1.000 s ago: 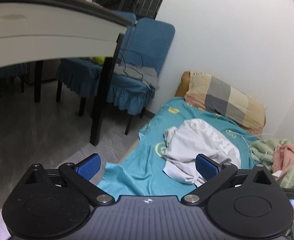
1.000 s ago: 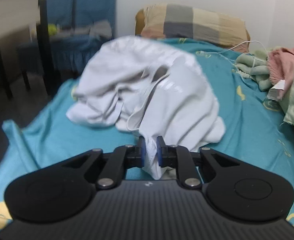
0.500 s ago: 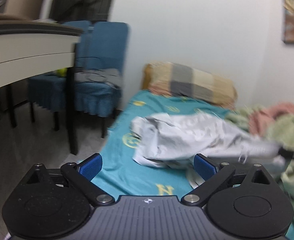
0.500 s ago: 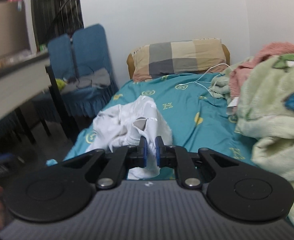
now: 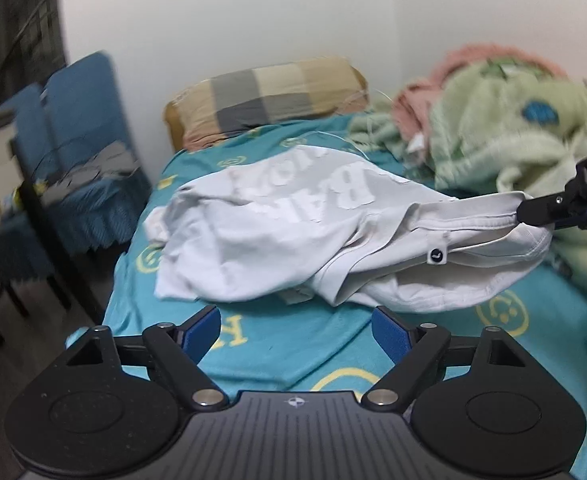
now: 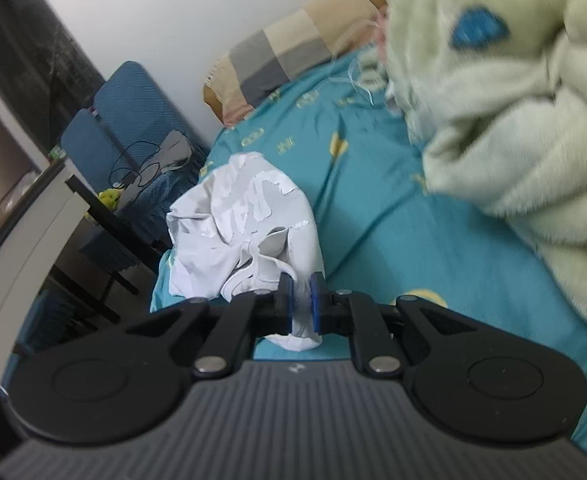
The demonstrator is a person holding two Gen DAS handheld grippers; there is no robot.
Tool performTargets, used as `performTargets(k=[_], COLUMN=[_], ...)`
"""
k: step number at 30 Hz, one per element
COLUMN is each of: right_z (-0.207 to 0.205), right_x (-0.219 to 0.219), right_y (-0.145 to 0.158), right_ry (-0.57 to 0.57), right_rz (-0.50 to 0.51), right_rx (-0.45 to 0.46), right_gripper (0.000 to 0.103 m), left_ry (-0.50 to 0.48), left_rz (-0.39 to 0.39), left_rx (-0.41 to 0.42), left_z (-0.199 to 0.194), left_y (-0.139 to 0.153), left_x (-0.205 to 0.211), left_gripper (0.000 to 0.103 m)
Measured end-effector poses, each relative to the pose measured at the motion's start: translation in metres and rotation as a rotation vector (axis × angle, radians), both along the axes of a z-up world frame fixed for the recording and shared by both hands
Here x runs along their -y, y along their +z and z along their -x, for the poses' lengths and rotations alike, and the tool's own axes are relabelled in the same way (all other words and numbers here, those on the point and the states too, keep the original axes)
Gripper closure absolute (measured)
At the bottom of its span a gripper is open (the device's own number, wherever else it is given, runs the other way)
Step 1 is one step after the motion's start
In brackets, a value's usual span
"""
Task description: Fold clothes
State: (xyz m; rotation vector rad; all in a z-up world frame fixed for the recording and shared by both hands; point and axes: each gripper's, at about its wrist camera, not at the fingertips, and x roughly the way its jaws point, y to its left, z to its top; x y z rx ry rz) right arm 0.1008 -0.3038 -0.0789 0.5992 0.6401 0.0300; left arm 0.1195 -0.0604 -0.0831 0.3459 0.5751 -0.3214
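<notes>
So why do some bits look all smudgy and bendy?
Left wrist view: the blue chair and pillow are smeared by motion blur, while the white shirt is fairly sharp. Right wrist view: the green blanket is blurred, and the fisheye lens tilts and curves the room. The right gripper and left gripper look crisp.

T-shirt (image 5: 277, 236): pale grey-white, large white block lettering across it, small black tag with a white mark at a seam. Bed sheet (image 5: 293, 352): teal, scattered yellow motifs and letters. Pillow (image 5: 265, 100): checked in tan, beige and grey. Blanket (image 5: 505, 136): fluffy pale green with a blue patch; pink fabric (image 5: 417, 96) beside it. Chair covers (image 5: 77, 120): blue, ruffled edge. Left claw (image 5: 295, 330): black, blue pads. Right claw (image 6: 301, 300): black, blue pads.
</notes>
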Motion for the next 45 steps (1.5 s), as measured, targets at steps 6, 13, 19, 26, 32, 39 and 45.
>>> performTargets(k=[6, 13, 19, 26, 32, 39, 45], right_z=[-0.007, -0.019, -0.036, -0.04, -0.04, -0.032, -0.016], right_x=[0.007, 0.016, 0.025, 0.027, 0.007, -0.028, -0.048], right_y=[-0.012, -0.028, -0.037, -0.038, -0.029, -0.03, -0.031], right_ry=[-0.063, -0.095, -0.117, -0.112, -0.006, 0.132, 0.14], right_rz=[-0.001, -0.064, -0.065, -0.069, 0.008, 0.104, 0.269], right_rx=[-0.028, -0.066, -0.083, -0.078, -0.006, -0.045, -0.111], right_gripper=[0.091, 0.09, 0.09, 0.09, 0.09, 0.088, 0.061], left_ry=[-0.136, -0.304, -0.252, -0.133, -0.049, 0.023, 0.076], left_rz=[-0.133, -0.329, -0.395, -0.211, -0.041, 0.104, 0.249], left_rx=[0.056, 0.056, -0.003, 0.057, 0.096, 0.064, 0.038], left_z=[-0.049, -0.092, -0.118, -0.09, -0.034, -0.002, -0.002], left_y=[-0.008, -0.032, -0.054, 0.0, 0.053, 0.05, 0.048], left_x=[0.048, 0.12, 0.137, 0.08, 0.022, -0.026, -0.049], left_gripper=[0.024, 0.035, 0.08, 0.092, 0.093, 0.093, 0.093])
